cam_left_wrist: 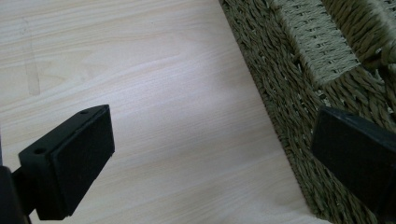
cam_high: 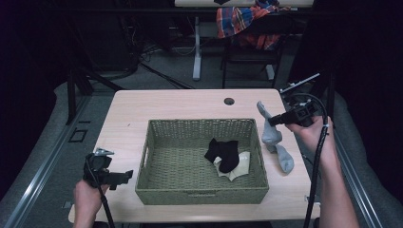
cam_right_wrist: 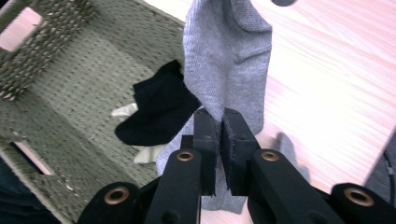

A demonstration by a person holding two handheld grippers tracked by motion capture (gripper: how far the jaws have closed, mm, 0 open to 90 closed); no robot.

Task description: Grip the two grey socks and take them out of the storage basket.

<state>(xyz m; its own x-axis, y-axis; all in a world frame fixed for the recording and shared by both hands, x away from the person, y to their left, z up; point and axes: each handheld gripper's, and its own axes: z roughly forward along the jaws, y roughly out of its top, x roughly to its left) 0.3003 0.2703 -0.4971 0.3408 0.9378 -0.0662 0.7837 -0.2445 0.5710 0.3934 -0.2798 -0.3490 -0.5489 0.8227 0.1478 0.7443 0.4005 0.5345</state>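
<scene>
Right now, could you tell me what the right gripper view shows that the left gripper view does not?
The right gripper view: the right gripper clamped on a grey sock, with a black sock lying inside the basket. The left gripper view: the left gripper, jaws apart and holding nothing, beside the basket's outer wall. Both: the woven basket and the wooden table.

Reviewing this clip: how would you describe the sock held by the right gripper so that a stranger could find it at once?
Start at the green woven basket mid-table and look just past its right wall. There the right gripper pinches a grey sock by its middle. It alone is grey and outside the basket; the black sock and cream sock lie inside.
</scene>
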